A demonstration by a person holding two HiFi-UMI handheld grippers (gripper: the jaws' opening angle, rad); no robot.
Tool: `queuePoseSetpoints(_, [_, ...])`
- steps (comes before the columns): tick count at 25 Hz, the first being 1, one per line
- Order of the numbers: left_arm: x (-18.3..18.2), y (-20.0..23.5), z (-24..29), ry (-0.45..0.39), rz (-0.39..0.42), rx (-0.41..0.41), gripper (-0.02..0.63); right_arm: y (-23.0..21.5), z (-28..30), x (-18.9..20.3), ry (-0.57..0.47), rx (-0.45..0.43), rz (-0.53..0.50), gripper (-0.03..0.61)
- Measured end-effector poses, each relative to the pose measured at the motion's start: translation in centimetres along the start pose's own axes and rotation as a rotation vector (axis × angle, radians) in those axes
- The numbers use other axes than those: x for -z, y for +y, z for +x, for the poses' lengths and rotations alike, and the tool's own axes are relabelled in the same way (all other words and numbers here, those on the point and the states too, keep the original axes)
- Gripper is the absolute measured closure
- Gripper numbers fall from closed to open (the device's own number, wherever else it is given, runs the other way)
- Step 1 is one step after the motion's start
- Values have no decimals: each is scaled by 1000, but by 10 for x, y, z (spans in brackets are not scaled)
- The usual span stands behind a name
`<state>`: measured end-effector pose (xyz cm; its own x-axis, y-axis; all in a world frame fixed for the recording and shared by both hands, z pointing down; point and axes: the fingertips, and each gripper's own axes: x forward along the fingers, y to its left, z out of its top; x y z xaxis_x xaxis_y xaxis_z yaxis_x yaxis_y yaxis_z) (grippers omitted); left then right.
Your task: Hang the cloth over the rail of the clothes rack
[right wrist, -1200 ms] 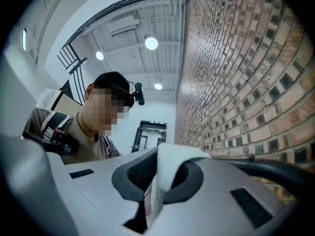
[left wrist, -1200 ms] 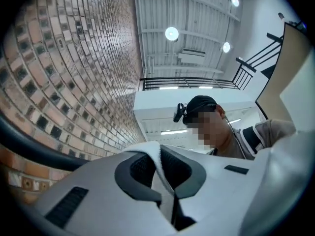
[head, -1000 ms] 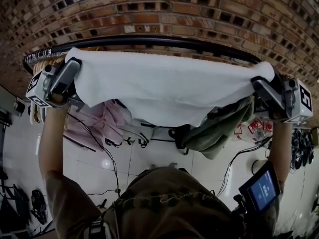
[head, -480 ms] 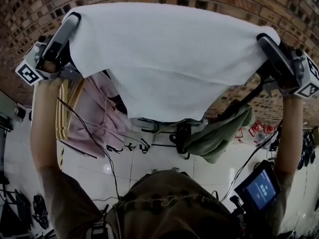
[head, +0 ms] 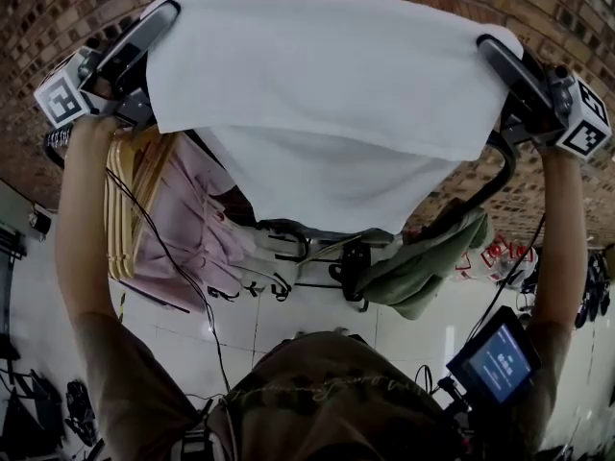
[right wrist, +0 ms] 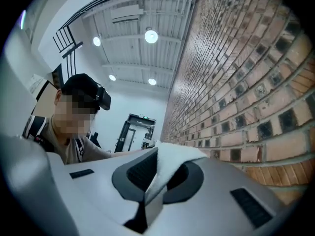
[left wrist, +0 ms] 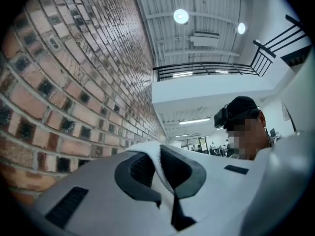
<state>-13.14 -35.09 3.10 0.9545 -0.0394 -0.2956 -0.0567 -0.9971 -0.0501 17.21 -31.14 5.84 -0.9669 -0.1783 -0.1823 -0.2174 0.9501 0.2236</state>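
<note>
Two grippers: we hold the left gripper (head: 161,15) at the upper left of the frame and the right gripper (head: 488,46) at the upper right, both raised against a brick wall (head: 29,27).
Jaws: each pair is pressed together on a top corner of the cloth. White fabric pokes out between the dark pads in both gripper views.
Cloth: the white cloth (head: 317,94) stretches between the grippers across the top of the frame, with its lower edge sagging free.
Rail: the black rail (head: 498,173) shows only as a curved stretch below the cloth at the right. The rest is hidden behind the cloth.
Already hanging: wooden hangers (head: 120,205) and a pink garment (head: 187,224) at the left, a green garment (head: 423,262) at the right.
Doing it well: we judge the top edge should pass beyond the rail with both corners level and taut. We should then lower it onto the stretch between the garments. The jaws should let go only once the rail bears the cloth.
</note>
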Motion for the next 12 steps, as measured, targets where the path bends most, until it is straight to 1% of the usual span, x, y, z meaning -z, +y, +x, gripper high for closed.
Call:
queuePoseSetpoints(2, [2,11,2,11,-9,-9,601,-10,1,1,3,14,1,563])
queuePoseSetpoints(5, [6,29,6,30,-14,-29,601,-26,-4,11,12,28,39,563])
queuePoseSetpoints(9, [15,55,8,78,-21,-87,601,-43,-1,23,41,53,54,563])
queuePoseSetpoints(12, [22,64,7,117,-43,-112,601,-47,2,38,74,56,90,563])
